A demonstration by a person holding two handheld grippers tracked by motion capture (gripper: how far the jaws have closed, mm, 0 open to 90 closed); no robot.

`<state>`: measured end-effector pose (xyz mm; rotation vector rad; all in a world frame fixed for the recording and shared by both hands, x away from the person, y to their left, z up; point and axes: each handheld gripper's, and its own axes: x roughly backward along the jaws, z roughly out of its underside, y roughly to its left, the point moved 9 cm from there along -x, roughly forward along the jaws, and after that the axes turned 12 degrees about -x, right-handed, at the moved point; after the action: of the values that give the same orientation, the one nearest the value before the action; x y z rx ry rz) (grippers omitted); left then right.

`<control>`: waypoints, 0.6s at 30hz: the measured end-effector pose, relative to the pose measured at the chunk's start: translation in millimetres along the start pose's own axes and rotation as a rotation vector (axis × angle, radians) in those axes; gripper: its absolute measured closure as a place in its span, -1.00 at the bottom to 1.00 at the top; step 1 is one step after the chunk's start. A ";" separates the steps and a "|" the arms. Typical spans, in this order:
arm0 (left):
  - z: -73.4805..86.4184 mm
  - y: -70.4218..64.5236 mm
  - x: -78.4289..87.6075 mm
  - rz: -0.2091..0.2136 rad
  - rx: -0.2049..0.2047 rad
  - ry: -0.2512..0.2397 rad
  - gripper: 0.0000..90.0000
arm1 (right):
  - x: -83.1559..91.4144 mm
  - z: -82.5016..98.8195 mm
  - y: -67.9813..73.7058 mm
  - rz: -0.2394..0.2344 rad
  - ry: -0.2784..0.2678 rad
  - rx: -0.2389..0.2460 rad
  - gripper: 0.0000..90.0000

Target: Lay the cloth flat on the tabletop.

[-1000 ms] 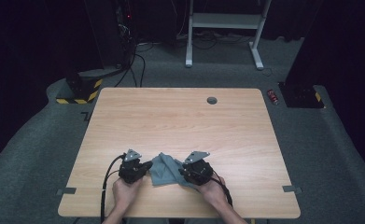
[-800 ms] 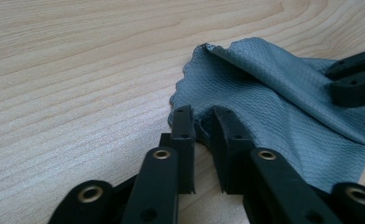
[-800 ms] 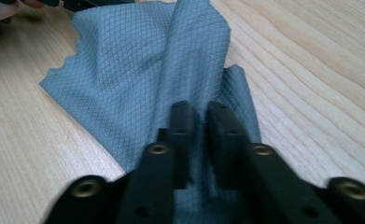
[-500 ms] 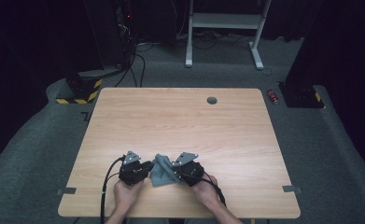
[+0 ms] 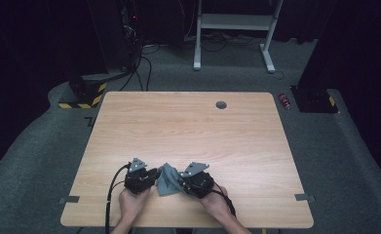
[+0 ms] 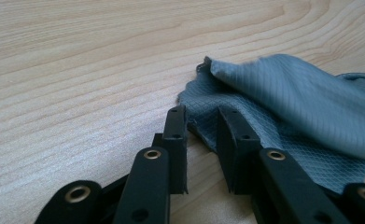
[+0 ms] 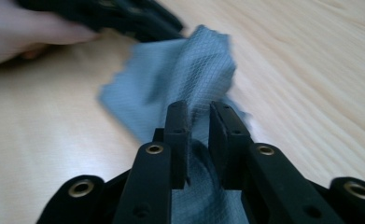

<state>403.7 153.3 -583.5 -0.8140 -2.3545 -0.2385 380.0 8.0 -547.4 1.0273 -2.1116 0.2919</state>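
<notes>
- A small grey-blue cloth [image 5: 167, 178] lies near the bottom edge of the wooden table [image 5: 188, 131], low and a little left of centre in the high view, bunched between the two grippers.
- In that view the cloth's long axis runs roughly up and down the frame, leaning slightly, with its narrower end pointing toward the far side of the table.
- The left gripper [image 5: 151, 176] sits just left of the cloth, held in the person's left hand [image 5: 132, 204].
- In the left gripper view its jaws stand a little apart, low on the table; the cloth's [image 6: 283, 107] near corner lies in the gap, and the pads do not visibly press it.
- A fold of the cloth is raised at the upper right of that view.
- The right gripper [image 5: 183, 184] sits at the cloth's right edge.
- In the right gripper view its jaws have just been opening; cloth [image 7: 180, 84] lies bunched in the narrow gap, with a sliver of space showing beside the pads.
</notes>
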 end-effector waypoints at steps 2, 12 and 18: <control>0.0 0.1 0.0 0.000 0.001 0.000 0.63 | -1.3 0.6 -10.0 0.028 0.011 -0.023 0.71; -0.2 -0.5 -0.2 -0.005 0.002 -0.001 0.64 | 1.6 -7.3 -34.5 0.039 -0.035 -0.169 0.62; 0.0 0.2 -0.1 -0.006 0.000 0.001 0.65 | -14.8 1.8 -36.8 0.054 0.062 -0.136 0.59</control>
<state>403.8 153.4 -583.5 -0.8072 -2.3563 -0.2407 412.4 -8.3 -563.5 0.8730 -2.0749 0.2007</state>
